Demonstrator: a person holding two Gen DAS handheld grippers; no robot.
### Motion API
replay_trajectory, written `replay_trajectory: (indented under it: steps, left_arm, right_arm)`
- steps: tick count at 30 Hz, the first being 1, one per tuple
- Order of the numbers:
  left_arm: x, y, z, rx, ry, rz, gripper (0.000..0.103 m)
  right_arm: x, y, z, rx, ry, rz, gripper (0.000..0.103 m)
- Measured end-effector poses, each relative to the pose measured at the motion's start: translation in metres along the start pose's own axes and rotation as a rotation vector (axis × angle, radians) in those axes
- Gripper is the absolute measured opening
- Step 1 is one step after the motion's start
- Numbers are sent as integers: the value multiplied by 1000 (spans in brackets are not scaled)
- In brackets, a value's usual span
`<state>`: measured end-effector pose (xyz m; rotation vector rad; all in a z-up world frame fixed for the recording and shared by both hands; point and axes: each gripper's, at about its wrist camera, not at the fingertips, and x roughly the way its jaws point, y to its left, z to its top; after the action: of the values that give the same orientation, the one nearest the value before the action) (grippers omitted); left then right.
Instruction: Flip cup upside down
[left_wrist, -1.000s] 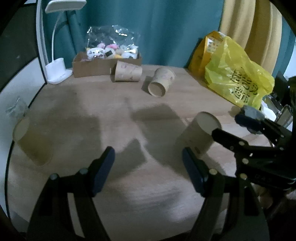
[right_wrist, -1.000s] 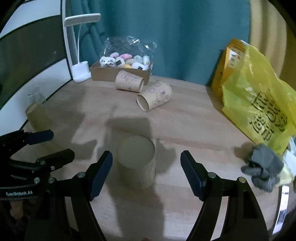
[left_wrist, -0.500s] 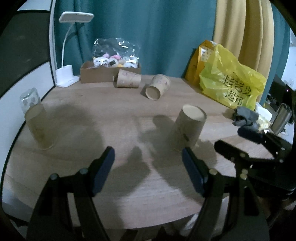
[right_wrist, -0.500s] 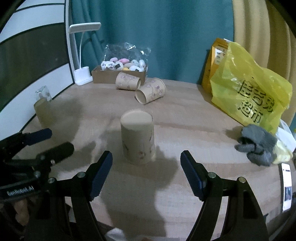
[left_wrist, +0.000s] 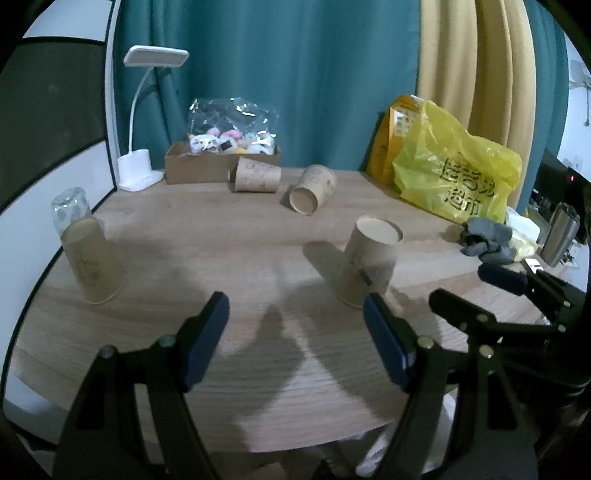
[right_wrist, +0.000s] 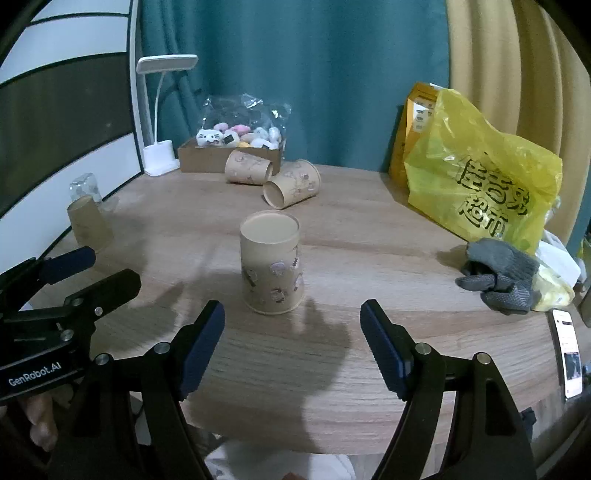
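Printed paper cup (right_wrist: 271, 262) stands upside down on the round wooden table (right_wrist: 369, 229), base up, rim flat on the wood, near the front middle. Right gripper (right_wrist: 291, 341) hangs just in front of it, fingers wide apart, nothing between them, not touching the cup. In the left wrist view the same cup (left_wrist: 369, 266) sits ahead and right of the left gripper (left_wrist: 295, 341), just past its right finger tip, whether they touch I can't tell. Left gripper fingers also spread wide, empty. Both grippers sit low near the table's front edge, side by side: the left one shows at the left edge of the right wrist view, the right one at the right edge of the left wrist view.

Other stuff:
- second paper cup (left_wrist: 92, 258) upside down at far left with a clear plastic cup (left_wrist: 70, 212) behind it
- two more paper cups lying on their sides at the back, one (right_wrist: 249, 168) against the cardboard box (right_wrist: 207, 158), the other (right_wrist: 293, 184) just right of it, open mouth toward the camera
- box holds a clear bag of plush toys (right_wrist: 240, 129)
- white desk lamp (right_wrist: 162, 110) left of the box
- yellow plastic bag (right_wrist: 480, 173) at right, grey glove (right_wrist: 498, 277) in front of it
- phone (right_wrist: 567, 354) at the right edge, screen lit
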<state>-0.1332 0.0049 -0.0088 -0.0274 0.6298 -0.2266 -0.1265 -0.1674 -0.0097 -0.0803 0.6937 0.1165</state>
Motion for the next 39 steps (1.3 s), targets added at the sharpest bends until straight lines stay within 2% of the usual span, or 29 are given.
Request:
replay_trajectory:
  steps: [16, 39]
  left_arm:
    - [15, -2, 1, 13, 3, 5, 77]
    - [16, -2, -1, 16, 2, 15, 77]
  right_arm:
    - [14, -10, -7, 30, 15, 10, 79]
    - [16, -9, -7, 34, 17, 12, 79]
